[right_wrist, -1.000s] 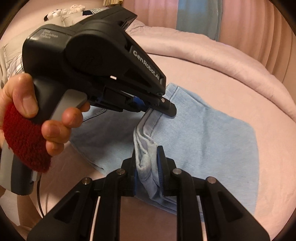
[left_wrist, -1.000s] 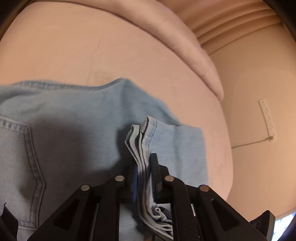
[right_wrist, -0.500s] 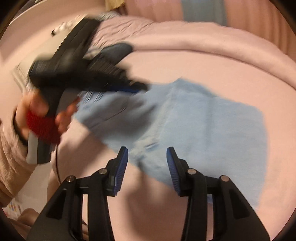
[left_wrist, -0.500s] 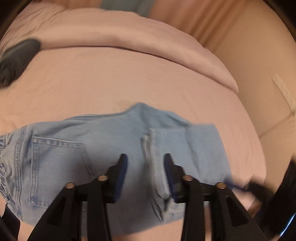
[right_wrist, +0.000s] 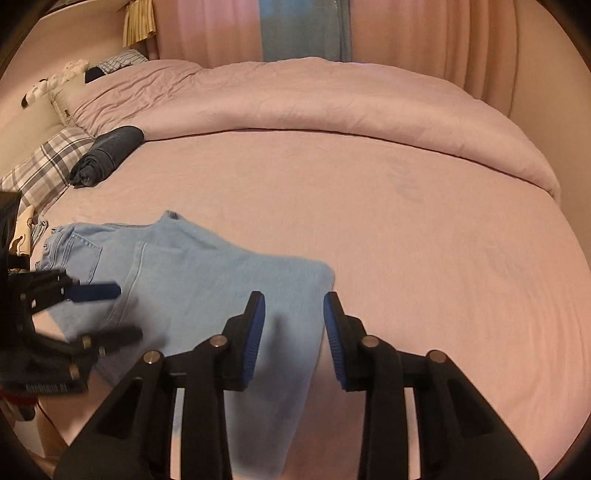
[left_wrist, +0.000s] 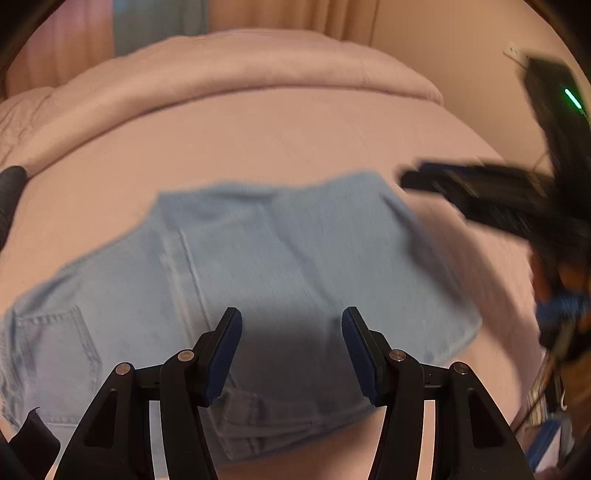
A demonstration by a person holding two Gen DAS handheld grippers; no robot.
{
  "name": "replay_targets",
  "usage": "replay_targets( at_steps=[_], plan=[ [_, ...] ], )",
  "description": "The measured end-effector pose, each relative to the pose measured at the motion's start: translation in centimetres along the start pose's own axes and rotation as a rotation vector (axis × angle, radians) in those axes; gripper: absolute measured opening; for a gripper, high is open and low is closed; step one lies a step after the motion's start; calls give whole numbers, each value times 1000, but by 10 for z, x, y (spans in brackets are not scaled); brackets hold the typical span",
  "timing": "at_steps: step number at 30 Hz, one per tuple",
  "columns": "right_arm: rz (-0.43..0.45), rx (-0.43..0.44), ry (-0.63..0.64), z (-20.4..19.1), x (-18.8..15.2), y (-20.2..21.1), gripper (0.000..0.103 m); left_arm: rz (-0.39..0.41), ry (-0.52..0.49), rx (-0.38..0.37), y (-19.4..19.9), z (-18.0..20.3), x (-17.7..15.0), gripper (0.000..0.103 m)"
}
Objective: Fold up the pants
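Note:
Light blue jeans [left_wrist: 280, 280] lie folded in half on the pink bed, waistband and back pocket at the left, the fold at the right; they also show in the right wrist view [right_wrist: 207, 280]. My left gripper [left_wrist: 291, 354] is open and empty, raised above the near edge of the jeans. My right gripper [right_wrist: 294, 336] is open and empty above the folded right end. The left gripper appears blurred at the left of the right wrist view [right_wrist: 92, 314]; the right gripper appears blurred at the right of the left wrist view [left_wrist: 498, 199].
A rolled dark garment [right_wrist: 107, 155] lies at the bed's far left beside a plaid pillow [right_wrist: 44, 166]. A pink duvet [right_wrist: 314, 99] is bunched along the far side. Curtains [right_wrist: 406, 33] hang behind. The bed's right edge [right_wrist: 554, 192] meets a wall.
Both grippers let go of the jeans' hem ends, opened and pulled back and up. The jeans now lie flat, folded in half.

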State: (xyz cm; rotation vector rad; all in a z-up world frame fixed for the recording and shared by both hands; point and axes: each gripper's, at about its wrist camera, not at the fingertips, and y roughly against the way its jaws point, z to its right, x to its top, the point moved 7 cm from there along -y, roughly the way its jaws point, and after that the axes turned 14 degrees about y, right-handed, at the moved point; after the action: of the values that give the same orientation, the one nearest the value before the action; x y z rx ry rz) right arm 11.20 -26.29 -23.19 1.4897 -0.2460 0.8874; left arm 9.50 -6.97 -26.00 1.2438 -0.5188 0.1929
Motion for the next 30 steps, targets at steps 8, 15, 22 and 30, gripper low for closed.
replay_targets(
  at_steps=[8, 15, 22, 30],
  plan=[
    [-159, 64, 58, -7, -21, -65, 25, -18, -39, 8, -12, -11, -23, 56],
    [-103, 70, -10, -3, -23, -28, 28, 36, 8, -28, 2, -19, 18, 56],
    [-97, 127, -10, -32, -62, 15, 28, -22, 139, 16, -44, -46, 62, 56],
    [-185, 100, 36, -62, -100, 10, 27, -25, 165, 49, -47, -49, 66, 57]
  ],
)
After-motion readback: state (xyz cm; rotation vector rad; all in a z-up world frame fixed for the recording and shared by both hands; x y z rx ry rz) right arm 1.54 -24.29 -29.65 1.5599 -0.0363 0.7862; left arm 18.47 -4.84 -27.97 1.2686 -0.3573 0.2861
